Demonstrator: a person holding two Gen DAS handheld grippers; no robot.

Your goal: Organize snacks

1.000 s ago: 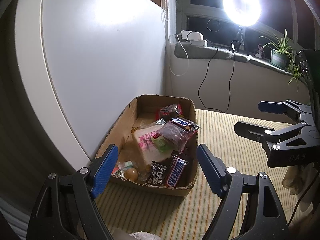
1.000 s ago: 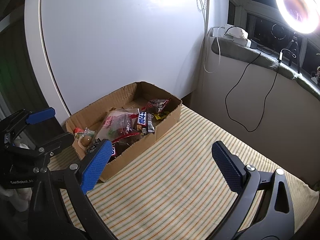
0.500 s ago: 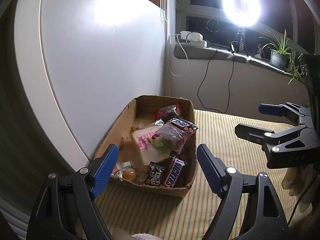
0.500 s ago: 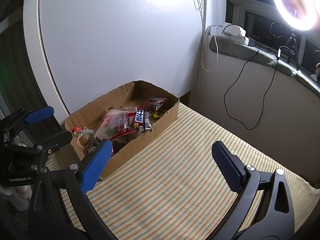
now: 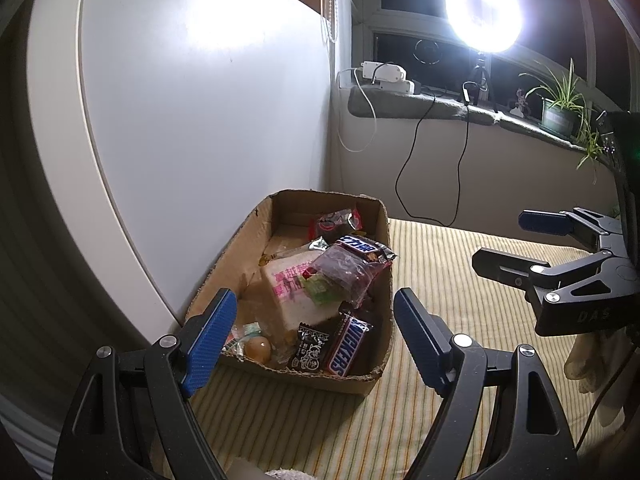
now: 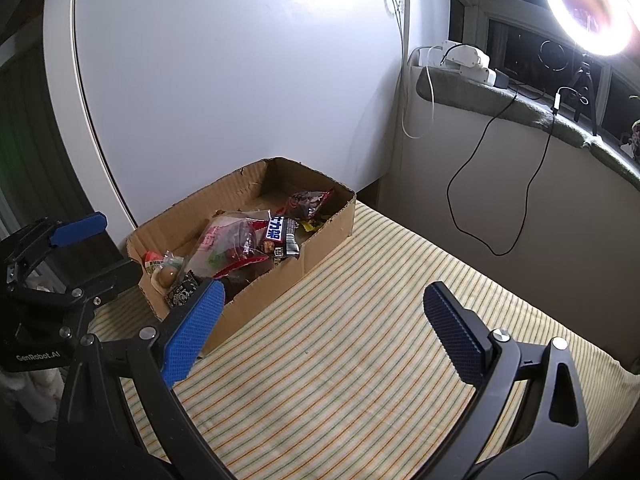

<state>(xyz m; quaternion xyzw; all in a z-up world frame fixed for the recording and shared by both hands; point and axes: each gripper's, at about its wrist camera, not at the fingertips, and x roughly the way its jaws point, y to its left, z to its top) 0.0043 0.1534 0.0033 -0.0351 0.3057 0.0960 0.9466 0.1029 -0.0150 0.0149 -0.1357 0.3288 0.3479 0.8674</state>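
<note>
An open cardboard box (image 5: 316, 378) sits on a striped cloth (image 5: 460, 276) against a white panel. Inside lie a Snickers bar (image 5: 347, 346), a clear bag with pink print (image 5: 292, 294), a dark purple bag (image 5: 348, 270), a red packet (image 5: 334, 222) and a brown ball (image 5: 258, 347). My left gripper (image 5: 316, 320) hovers open just in front of the box, holding nothing. To the right of the box, my right gripper (image 6: 320, 312) stands open over the cloth (image 6: 360, 360), also holding nothing. In the right wrist view the box (image 6: 280, 280) lies ahead to the left, with the left gripper (image 6: 100, 252) beside it.
A tall white panel (image 5: 200, 120) stands behind the box. A bright ring light (image 5: 482, 12) on a tripod, a white adapter (image 5: 386, 74) with cables and a potted plant (image 5: 558, 110) sit on the window ledge. A white glove (image 5: 588, 364) shows under the right gripper (image 5: 516, 244).
</note>
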